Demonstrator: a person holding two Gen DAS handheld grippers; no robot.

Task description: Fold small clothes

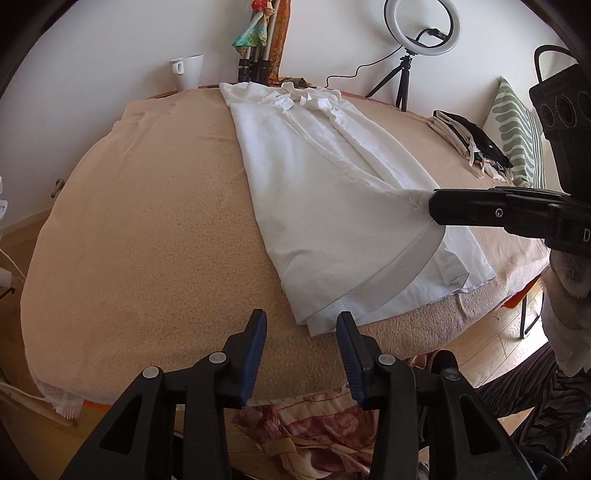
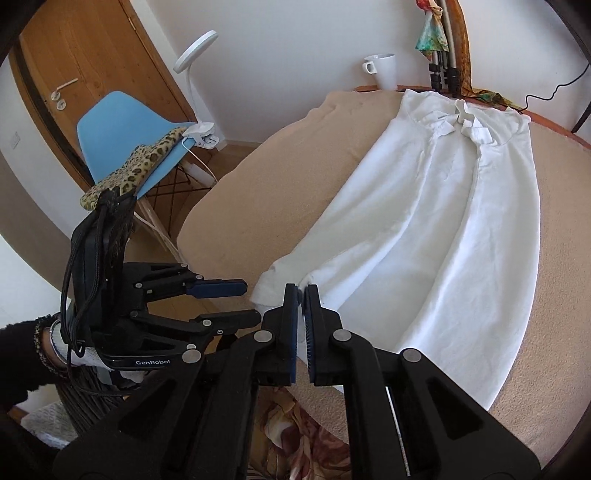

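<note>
A white garment (image 1: 314, 177) lies lengthwise on the beige towel-covered table (image 1: 147, 221), collar at the far end, sides folded in. It also shows in the right wrist view (image 2: 443, 229). My right gripper (image 2: 302, 291) is shut on the garment's near hem and lifts that edge a little off the table; it enters the left wrist view from the right (image 1: 432, 206). My left gripper (image 1: 301, 321) is open and empty, just in front of the near hem corner. It shows in the right wrist view (image 2: 247, 299) to the left of the right gripper.
A white mug (image 1: 188, 70), tripod legs (image 1: 253, 70) and a ring light (image 1: 421, 29) stand at the table's far edge. Folded dark and light clothes (image 1: 469, 140) lie at the right. A blue chair (image 2: 125, 136) stands off the table's left side.
</note>
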